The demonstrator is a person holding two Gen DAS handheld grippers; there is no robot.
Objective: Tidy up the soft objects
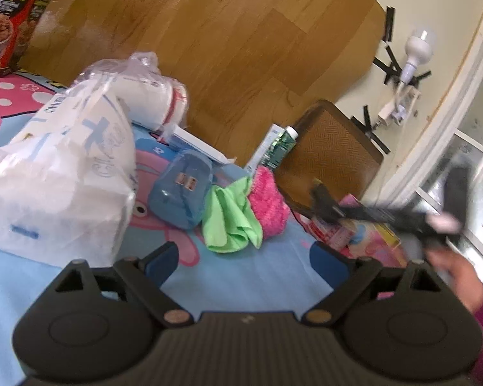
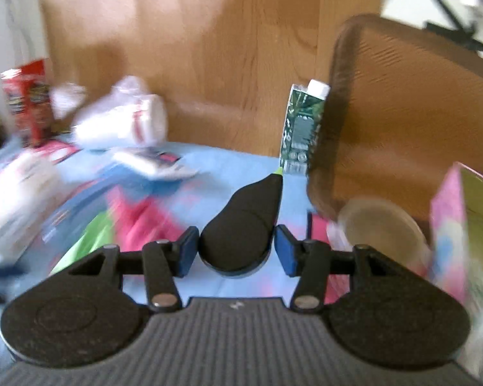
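A green cloth [image 1: 230,217] and a fuzzy pink sock [image 1: 269,204] lie bunched together on the blue cartoon tablecloth [image 1: 241,270], ahead of my left gripper [image 1: 244,260], which is open and empty. They show blurred in the right wrist view, the cloth [image 2: 93,234] beside the sock [image 2: 138,222]. My right gripper [image 2: 236,251] is shut on a black teardrop-shaped object with a green tip [image 2: 244,222], held above the cloth. It also shows blurred in the left wrist view [image 1: 325,199].
A white paper bag [image 1: 58,186], a bagged white roll [image 1: 151,99], a blue soap case [image 1: 183,189], a green carton [image 2: 301,128], a brown woven basket [image 2: 402,122], a pink box [image 2: 460,241] and a red cereal box [image 1: 13,16] crowd the table.
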